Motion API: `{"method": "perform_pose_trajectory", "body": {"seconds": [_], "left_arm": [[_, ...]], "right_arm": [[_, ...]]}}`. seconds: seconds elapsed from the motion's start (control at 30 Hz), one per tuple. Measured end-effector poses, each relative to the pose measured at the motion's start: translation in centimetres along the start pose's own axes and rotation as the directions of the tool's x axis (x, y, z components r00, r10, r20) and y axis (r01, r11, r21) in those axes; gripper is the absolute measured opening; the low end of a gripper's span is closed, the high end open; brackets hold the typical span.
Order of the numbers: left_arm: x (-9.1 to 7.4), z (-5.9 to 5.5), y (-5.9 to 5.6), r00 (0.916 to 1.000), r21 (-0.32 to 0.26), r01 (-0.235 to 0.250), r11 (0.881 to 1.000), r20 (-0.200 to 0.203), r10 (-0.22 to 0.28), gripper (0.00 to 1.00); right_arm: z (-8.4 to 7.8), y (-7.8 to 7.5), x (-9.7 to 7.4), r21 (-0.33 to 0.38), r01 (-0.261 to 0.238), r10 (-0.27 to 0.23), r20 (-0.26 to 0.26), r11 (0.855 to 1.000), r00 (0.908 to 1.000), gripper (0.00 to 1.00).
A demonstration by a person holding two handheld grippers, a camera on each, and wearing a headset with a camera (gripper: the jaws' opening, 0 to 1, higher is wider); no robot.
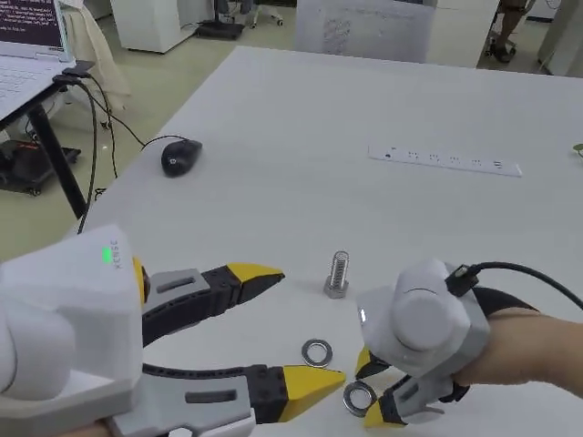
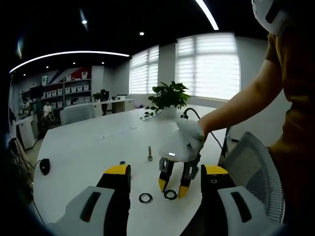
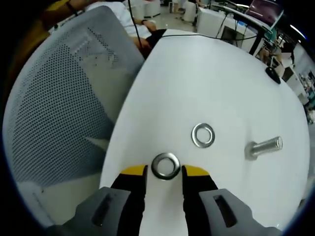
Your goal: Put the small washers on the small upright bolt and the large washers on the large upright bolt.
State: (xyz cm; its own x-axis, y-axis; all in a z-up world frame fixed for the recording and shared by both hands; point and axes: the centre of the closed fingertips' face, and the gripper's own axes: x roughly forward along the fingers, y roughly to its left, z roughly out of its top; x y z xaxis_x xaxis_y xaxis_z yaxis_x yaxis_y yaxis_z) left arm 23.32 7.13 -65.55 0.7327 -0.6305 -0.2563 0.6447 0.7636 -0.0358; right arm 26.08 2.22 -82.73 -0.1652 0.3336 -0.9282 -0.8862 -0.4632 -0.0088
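Left gripper: your left gripper [image 1: 310, 324] hangs over the near left part of the table [image 1: 301, 137]. Its jaws are spread wide and it holds nothing.
Right gripper: your right gripper [image 1: 367, 391] points down at the table top, with its yellow tips low on either side of a washer. The jaws are only narrowly apart. In the right gripper view [image 3: 165, 172] the tips sit just beside the ring's edges, but you cannot tell whether they are pressing on it yet.
Bracketed washer: this washer [image 3: 165, 165] lies between the right gripper's tips, near the table's front edge. It also shows in the head view [image 1: 359, 398].
Second washer: this washer [image 1: 316, 352] lies flat on the table between the two grippers. It is just beside the bracketed washer and touches neither it nor the bolt.
Upright bolt: the bolt [image 1: 338, 274] stands on its head with its thread up, just beyond the two washers. Nothing is on its shaft.
Further back: a mouse [image 1: 180, 157] lies to the left and a power strip [image 1: 445, 160] to the right, both well apart from the work.
Beside the table: a mesh chair [image 3: 59, 98] stands next to the edge by your right hand.
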Motion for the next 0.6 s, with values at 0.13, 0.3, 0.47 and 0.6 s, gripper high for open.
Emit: {"method": "perform_pose_trajectory", "body": {"seconds": [0.13, 0.3, 0.47, 0.6], "left_arm": [[0.24, 0.0, 0.03, 1.0, -0.002, 0.002, 1.0, 0.0, -0.002, 0.57], [0.56, -0.06, -0.19, 0.9999, -0.003, 0.011, 1.0, -0.001, -0.011, 0.57], [0.61, -0.11, -0.19, 0.9999, -0.003, 0.013, 1.0, -0.001, -0.013, 0.57], [0.5, -0.27, -0.09, 0.9999, -0.004, 0.01, 1.0, -0.004, -0.01, 0.57]], "right_arm": [[0.07, 0.27, 0.05, -0.021, -0.004, 0.003, -0.022, 1.0, 0.9997, 0.28], [0.01, 0.28, 0.01, -0.032, -0.008, 0.007, -0.027, 0.999, 0.9996, 0.25], [-0.05, 0.24, 0.04, -0.03, -0.006, 0.005, -0.032, 1.0, 0.9995, 0.23], [-0.04, 0.18, 0.03, -0.015, -0.011, 0.01, -0.026, 1.0, 0.9996, 0.22]]}}
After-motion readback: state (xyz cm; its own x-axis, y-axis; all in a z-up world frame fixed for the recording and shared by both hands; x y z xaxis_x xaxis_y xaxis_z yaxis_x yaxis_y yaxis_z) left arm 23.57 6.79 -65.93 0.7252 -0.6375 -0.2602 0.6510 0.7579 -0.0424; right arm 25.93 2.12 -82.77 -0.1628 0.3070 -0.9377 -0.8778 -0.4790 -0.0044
